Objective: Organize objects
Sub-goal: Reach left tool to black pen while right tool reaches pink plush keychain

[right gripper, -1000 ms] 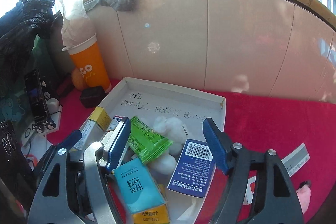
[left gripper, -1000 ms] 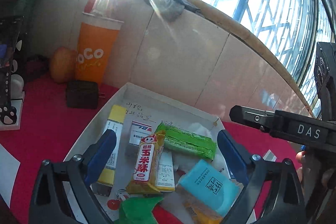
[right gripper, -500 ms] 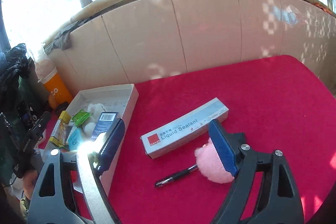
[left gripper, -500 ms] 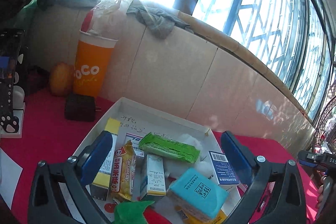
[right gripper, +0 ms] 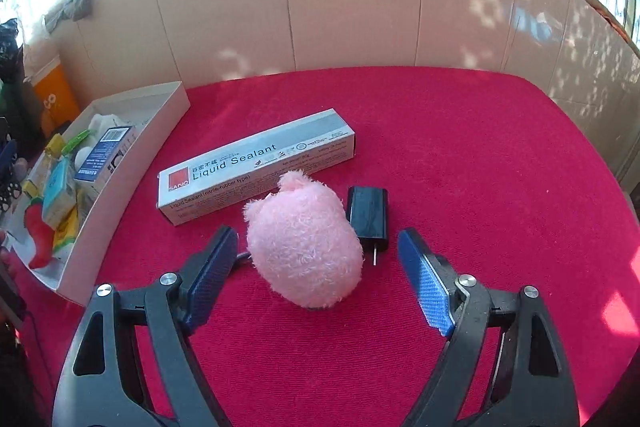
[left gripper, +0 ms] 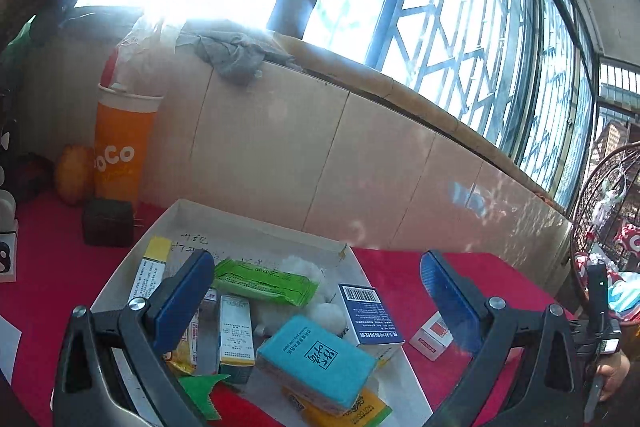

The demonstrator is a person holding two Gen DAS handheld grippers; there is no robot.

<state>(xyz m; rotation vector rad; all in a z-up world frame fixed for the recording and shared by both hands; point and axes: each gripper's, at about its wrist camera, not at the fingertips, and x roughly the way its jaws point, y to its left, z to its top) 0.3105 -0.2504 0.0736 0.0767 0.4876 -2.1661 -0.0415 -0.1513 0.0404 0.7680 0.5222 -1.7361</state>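
Observation:
My right gripper [right gripper: 316, 233] is open and points down at the red tabletop. A pink plush toy [right gripper: 304, 247] sits between its fingers, with a gap to each pad. Behind the toy lie a black charger plug [right gripper: 368, 213] and a long grey Liquid Sealant box [right gripper: 256, 163]. My left gripper [left gripper: 316, 263] hovers open and empty over the white cardboard box [left gripper: 256, 223]. That box holds a teal tissue pack [left gripper: 316, 355], a blue carton [left gripper: 370, 311], a green packet [left gripper: 264, 281] and other small packets.
An orange cup [left gripper: 120, 151], a dark adapter [left gripper: 108, 223] and an orange fruit [left gripper: 74, 175] stand left of the box by the tiled wall. A fan cage [left gripper: 608, 211] rises at the far right. Red cloth [right gripper: 480, 147] lies bare right of the sealant box.
My right gripper swung from over the white box to the right and sank around the pink plush toy, its jaws a little wider. The left gripper rose and tilted up slightly.

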